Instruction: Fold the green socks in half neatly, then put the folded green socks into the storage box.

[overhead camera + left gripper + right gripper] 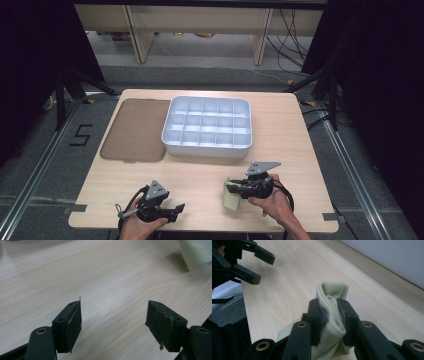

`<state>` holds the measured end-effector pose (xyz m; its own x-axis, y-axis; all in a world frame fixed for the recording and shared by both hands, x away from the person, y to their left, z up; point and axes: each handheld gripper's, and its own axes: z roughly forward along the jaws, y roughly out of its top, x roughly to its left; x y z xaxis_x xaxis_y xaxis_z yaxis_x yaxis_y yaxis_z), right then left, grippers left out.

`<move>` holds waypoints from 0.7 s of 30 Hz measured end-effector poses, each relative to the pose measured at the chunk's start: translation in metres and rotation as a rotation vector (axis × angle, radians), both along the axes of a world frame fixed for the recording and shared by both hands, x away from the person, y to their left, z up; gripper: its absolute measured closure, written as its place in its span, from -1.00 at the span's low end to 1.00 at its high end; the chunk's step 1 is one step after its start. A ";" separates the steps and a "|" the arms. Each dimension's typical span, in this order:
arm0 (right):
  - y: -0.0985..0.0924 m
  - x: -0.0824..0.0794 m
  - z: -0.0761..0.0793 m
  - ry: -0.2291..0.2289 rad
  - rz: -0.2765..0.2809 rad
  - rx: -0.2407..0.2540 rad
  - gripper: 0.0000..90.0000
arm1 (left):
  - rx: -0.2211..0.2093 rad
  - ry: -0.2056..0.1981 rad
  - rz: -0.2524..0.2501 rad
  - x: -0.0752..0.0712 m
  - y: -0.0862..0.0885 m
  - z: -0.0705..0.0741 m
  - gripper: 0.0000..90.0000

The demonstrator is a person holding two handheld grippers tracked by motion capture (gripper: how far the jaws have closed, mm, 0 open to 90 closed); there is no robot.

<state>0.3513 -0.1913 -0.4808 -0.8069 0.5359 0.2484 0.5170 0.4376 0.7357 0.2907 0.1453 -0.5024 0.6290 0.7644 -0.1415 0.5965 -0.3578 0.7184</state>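
A folded pale yellow-green cloth (332, 312) is pinched between the two black jaws of my right gripper (329, 307). From above, that cloth (231, 199) hangs at the gripper's left side, just over the table near the front edge, and the right gripper (239, 188) points left. My left gripper (176, 209) sits at the front left of the table, pointing right, jaws spread wide over bare wood with nothing between them (113, 315). A corner of the cloth (196, 252) shows at the top right of the left gripper view. The left gripper (258, 263) also appears far off in the right gripper view.
A white divided tray (207, 145) with several empty compartments stands at the middle back of the wooden table (200, 175). A translucent brown lid (135, 131) lies flat to its left. Dark curtains and shelving legs stand beyond the table.
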 end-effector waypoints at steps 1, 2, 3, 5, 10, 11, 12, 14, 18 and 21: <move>0.000 0.000 0.000 0.000 0.000 0.000 0.64 | 0.002 0.001 0.001 0.000 0.000 -0.001 -0.38; 0.000 0.000 0.000 -0.004 -0.001 0.001 0.64 | -0.005 0.007 0.006 -0.001 0.000 -0.001 -0.38; -0.001 0.000 0.001 -0.011 -0.006 -0.004 0.64 | 0.004 0.003 0.004 -0.001 0.001 -0.001 -0.40; -0.002 0.001 0.001 -0.029 -0.005 -0.004 0.64 | 0.015 -0.007 0.002 -0.001 0.002 -0.001 -0.41; -0.001 -0.001 0.006 -0.040 -0.011 0.011 0.64 | 0.006 0.001 0.018 -0.002 -0.001 -0.002 -0.42; -0.002 0.000 0.008 -0.052 -0.004 0.005 0.64 | 0.010 0.001 0.015 -0.002 -0.001 -0.002 -0.42; -0.002 0.000 0.008 -0.052 -0.004 0.005 0.64 | 0.010 0.001 0.015 -0.002 -0.001 -0.002 -0.42; -0.003 0.001 0.010 -0.072 -0.016 0.007 0.64 | 0.016 -0.006 0.012 -0.002 -0.003 -0.003 -0.42; -0.007 0.000 0.017 -0.086 -0.031 0.013 0.64 | 0.019 -0.004 0.014 -0.003 -0.003 -0.004 -0.41; -0.009 0.002 0.017 -0.123 -0.028 0.014 0.64 | 0.021 -0.001 0.014 -0.002 -0.002 -0.003 -0.41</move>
